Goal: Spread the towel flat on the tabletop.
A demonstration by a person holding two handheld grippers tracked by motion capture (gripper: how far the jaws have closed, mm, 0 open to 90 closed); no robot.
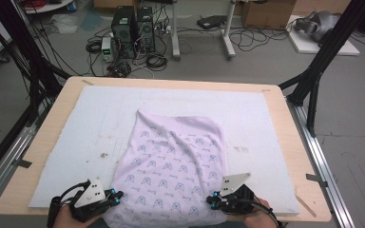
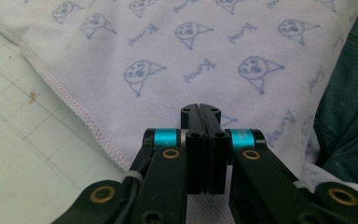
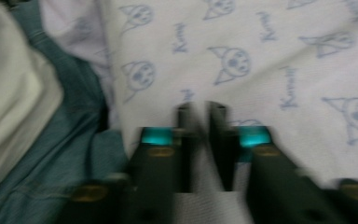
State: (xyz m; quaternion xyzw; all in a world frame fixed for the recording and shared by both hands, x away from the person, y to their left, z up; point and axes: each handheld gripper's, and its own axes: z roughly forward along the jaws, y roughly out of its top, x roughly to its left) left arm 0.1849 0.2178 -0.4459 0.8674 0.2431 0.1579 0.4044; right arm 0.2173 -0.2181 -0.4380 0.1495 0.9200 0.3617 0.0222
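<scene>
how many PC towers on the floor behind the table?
2: both PC towers stand side by side on the floor past the table's far edge, left tower and right tower. More may be hidden.

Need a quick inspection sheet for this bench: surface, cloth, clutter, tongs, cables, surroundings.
Surface: wooden table with a white mat; a few small marks on the mat.
Job's things: printed cloth, wrinkled, its near end hanging over the table's near edge.
Clutter: nothing seen on the mat besides the cloth.
Tongs: left tongs at the cloth's near left edge, jaws together in their own view, no cloth visibly between them. Right tongs at the near right edge; their own view is blurred and shows a narrow gap between the jaws.
Cables: black leads trail from both tongs; loose cable tangles on the floor.
Surroundings: computer towers, cardboard boxes, black frame struts.
</scene>
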